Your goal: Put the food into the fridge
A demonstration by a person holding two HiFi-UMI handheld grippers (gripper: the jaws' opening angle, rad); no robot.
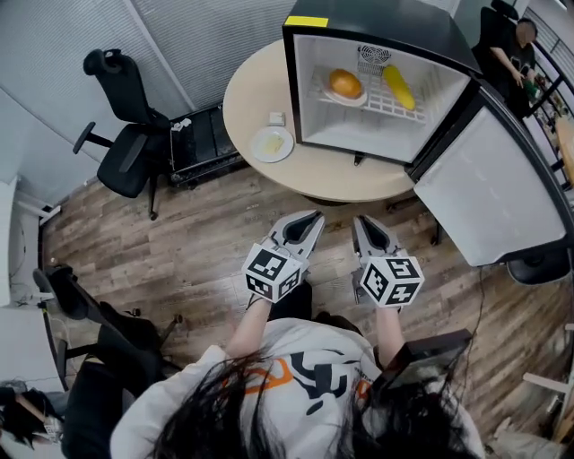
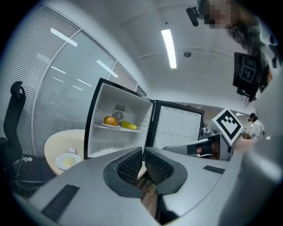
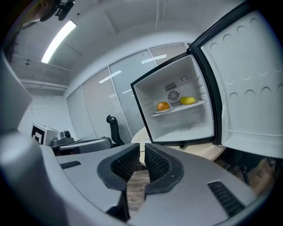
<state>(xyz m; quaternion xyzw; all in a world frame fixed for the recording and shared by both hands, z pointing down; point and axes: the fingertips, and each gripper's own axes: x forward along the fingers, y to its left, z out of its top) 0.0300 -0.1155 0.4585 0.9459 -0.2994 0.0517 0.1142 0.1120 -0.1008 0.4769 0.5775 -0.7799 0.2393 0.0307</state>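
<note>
left gripper (image 1: pixel 312 218): jaws pressed together, empty, over the floor, well short of the desk (image 1: pixel 260 90).
right gripper (image 1: pixel 360 221): jaws pressed together, empty, alongside.
fridge (image 1: pixel 386 27): on the desk, door (image 1: pixel 489 193) wide open; orange (image 1: pixel 345 83) and yellow food (image 1: pixel 400 87) on its shelf (image 1: pixel 395 106).
plate (image 1: pixel 255 146) of pale food (image 1: pixel 272 142): on the desk beside the fridge, near the edge.
risk: a shallow rim pinch likely tips it, spilling food; the open door may be clipped.

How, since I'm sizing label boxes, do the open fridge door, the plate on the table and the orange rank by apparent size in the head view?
1. fridge door.
2. plate.
3. orange, barely smaller; it sits farther off, so that pair is unsure.
</note>
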